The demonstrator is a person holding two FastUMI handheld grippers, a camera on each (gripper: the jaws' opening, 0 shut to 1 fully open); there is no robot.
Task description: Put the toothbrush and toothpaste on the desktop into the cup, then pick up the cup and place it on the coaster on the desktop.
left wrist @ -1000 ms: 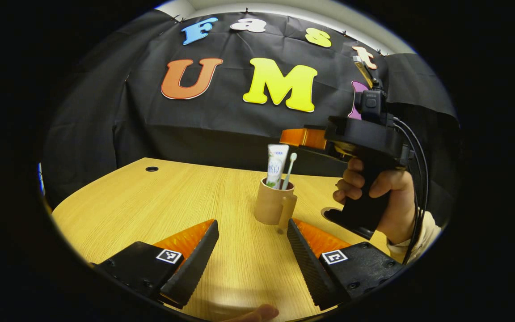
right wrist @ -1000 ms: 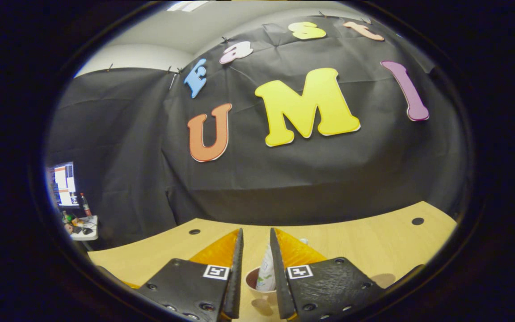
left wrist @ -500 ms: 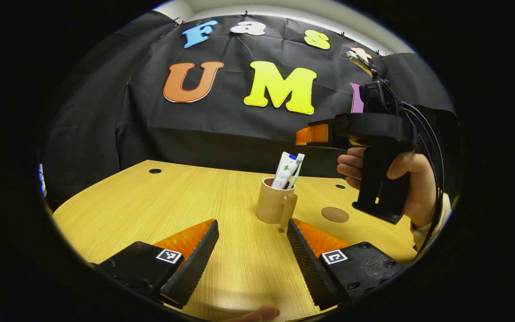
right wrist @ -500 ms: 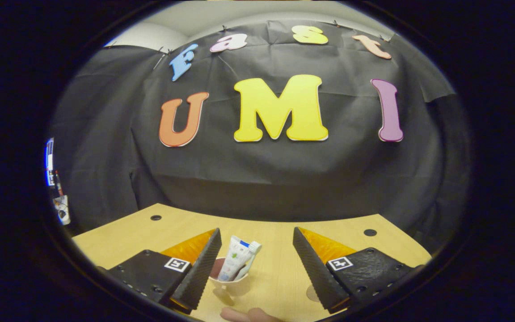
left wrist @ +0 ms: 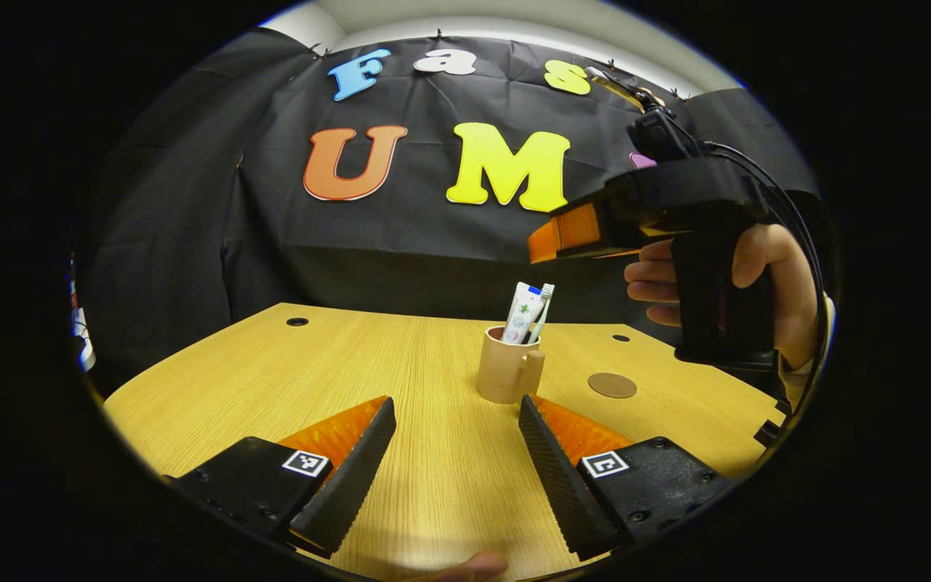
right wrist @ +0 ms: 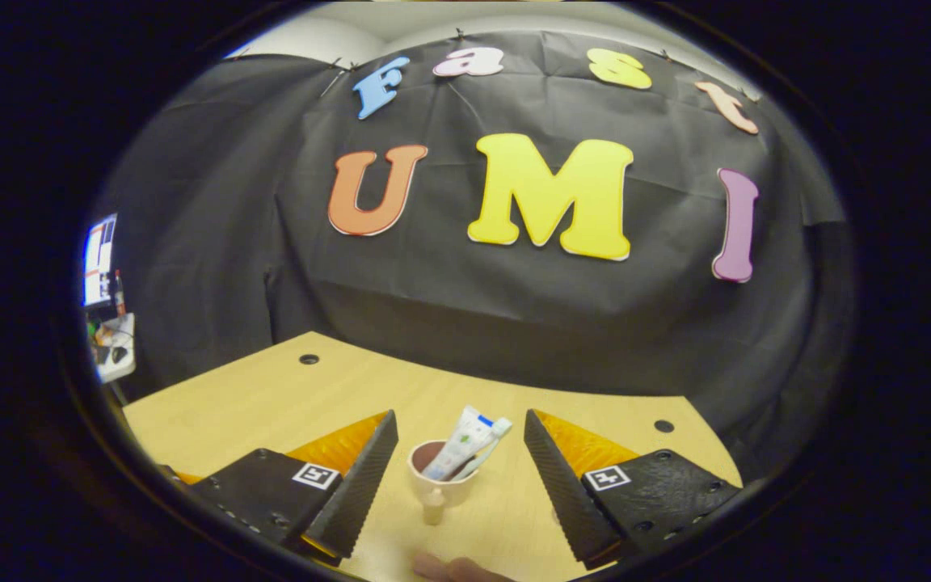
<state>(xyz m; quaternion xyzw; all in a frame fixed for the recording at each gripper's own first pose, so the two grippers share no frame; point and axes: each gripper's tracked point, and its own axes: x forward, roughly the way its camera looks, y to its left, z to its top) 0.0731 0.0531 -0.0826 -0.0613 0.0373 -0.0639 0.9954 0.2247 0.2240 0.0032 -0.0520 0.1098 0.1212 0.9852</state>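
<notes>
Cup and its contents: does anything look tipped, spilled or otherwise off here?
Nothing stands out. The cup stands upright on the desk, with the toothpaste and toothbrush leaning inside it. The coaster lies flat beside it, bare. Both hand-held grippers are open.

Lab recording booth, not a home: black cloth wall (right wrist: pixel 514 323) hung round a bare wooden desk (left wrist: pixel 401 380) with cable holes (left wrist: pixel 297 322). Far left past the cloth, a lit monitor (right wrist: pixel 98 260) above a cluttered side table (right wrist: pixel 114 356).
</notes>
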